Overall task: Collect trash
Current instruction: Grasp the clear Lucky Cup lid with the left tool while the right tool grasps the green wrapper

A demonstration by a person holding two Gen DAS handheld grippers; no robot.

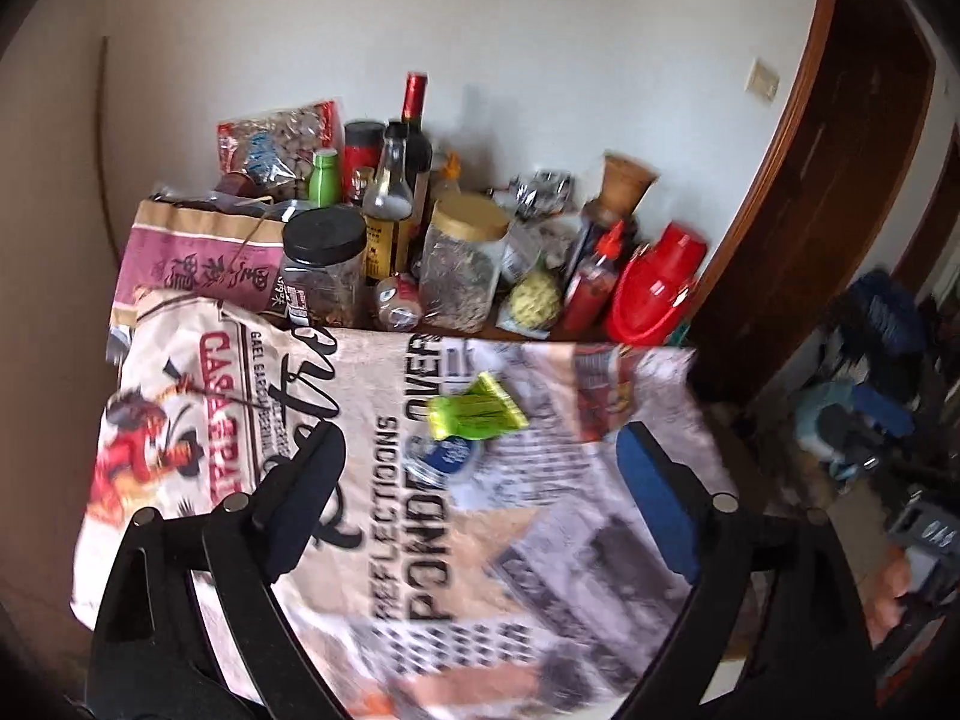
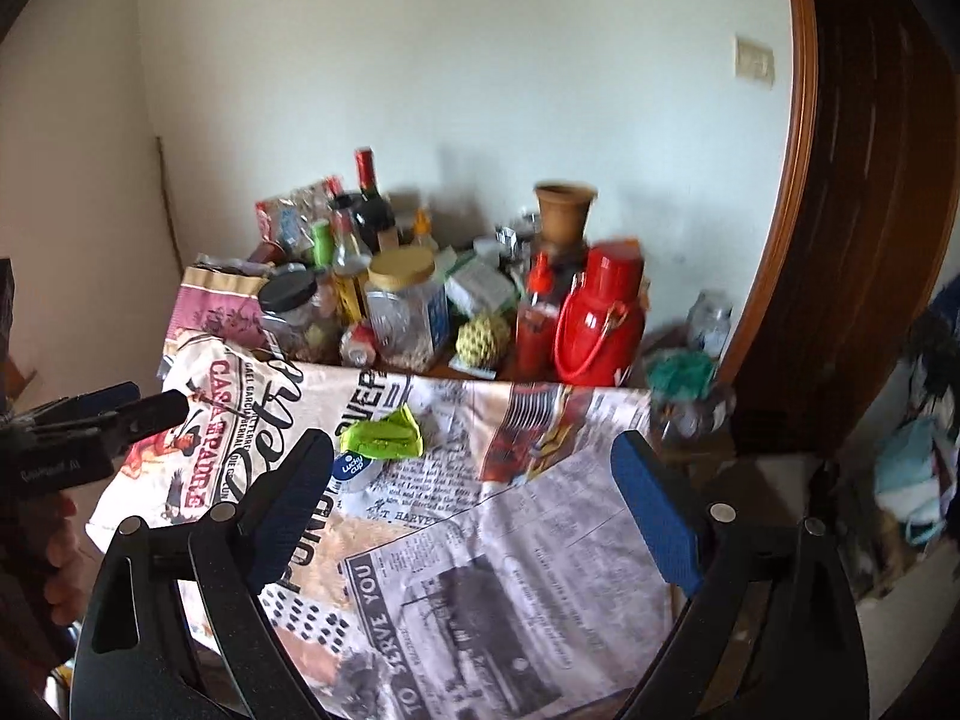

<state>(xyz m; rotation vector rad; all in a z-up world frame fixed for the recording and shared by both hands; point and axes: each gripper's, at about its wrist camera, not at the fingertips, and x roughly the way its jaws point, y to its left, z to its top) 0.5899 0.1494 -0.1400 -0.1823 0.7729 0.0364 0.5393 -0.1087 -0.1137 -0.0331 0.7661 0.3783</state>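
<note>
Two grippers, the left gripper [image 1: 480, 462] and the right gripper [image 2: 474, 468], hovered wide open and empty above a newspaper-print cloth [image 2: 510, 540]. A crumpled green wrapper [image 1: 477, 408] lay on it, touching a small blue-lidded cup [image 1: 447, 456].

wrapper [image 1: 477, 409]: lime green | tablecloth [image 1: 540, 540]: newsprint pattern, black lettering | flask [image 2: 597, 318]: red

Two handheld grippers, black frames, blue pads

Left gripper [image 1: 480, 456] and right gripper [image 2: 474, 468]: black plastic arms, round silver screws at the pivots, ribbed blue pads on the fingers [image 2: 654, 516]. White lettering on the left one's body, at 9 o'clock in right view, unreadable.
</note>
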